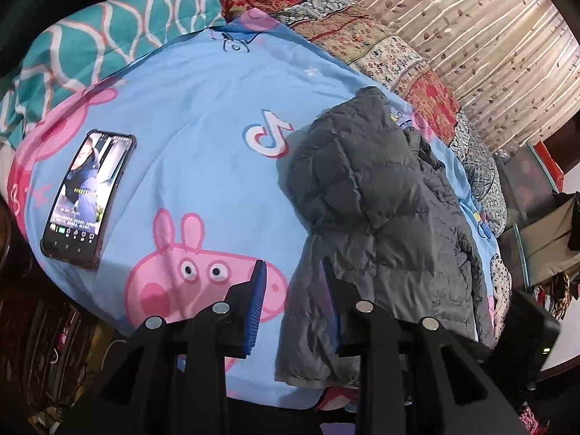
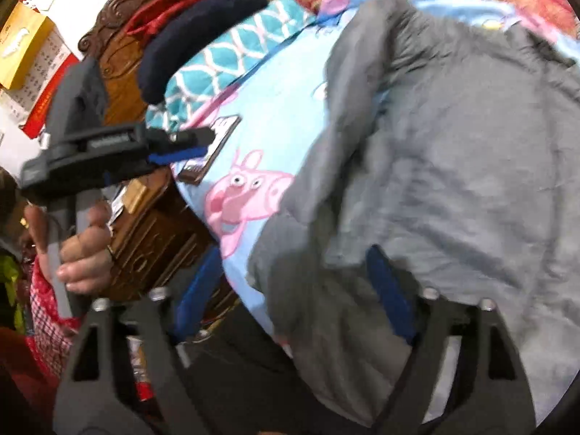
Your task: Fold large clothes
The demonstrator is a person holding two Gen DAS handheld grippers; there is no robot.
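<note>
A grey puffy quilted jacket [image 1: 380,210] lies crumpled on a light blue cartoon-pig bedsheet [image 1: 203,166]. My left gripper [image 1: 293,275] is open at the jacket's near left edge, with one blue pad over the sheet and the other partly under the fabric. In the right wrist view the jacket [image 2: 453,166] fills the right side, blurred. My right gripper [image 2: 290,279] is open, with its jaws wide apart over the jacket's near hem. The left gripper [image 2: 195,145], held in a hand, shows at the left of the right wrist view.
A phone [image 1: 88,195] with a lit screen lies on the sheet's left side. A teal patterned blanket [image 1: 108,40] and a red floral quilt [image 1: 362,40] lie at the far side. A carved wooden headboard [image 2: 123,61] and a wooden cabinet [image 2: 156,239] stand beside the bed.
</note>
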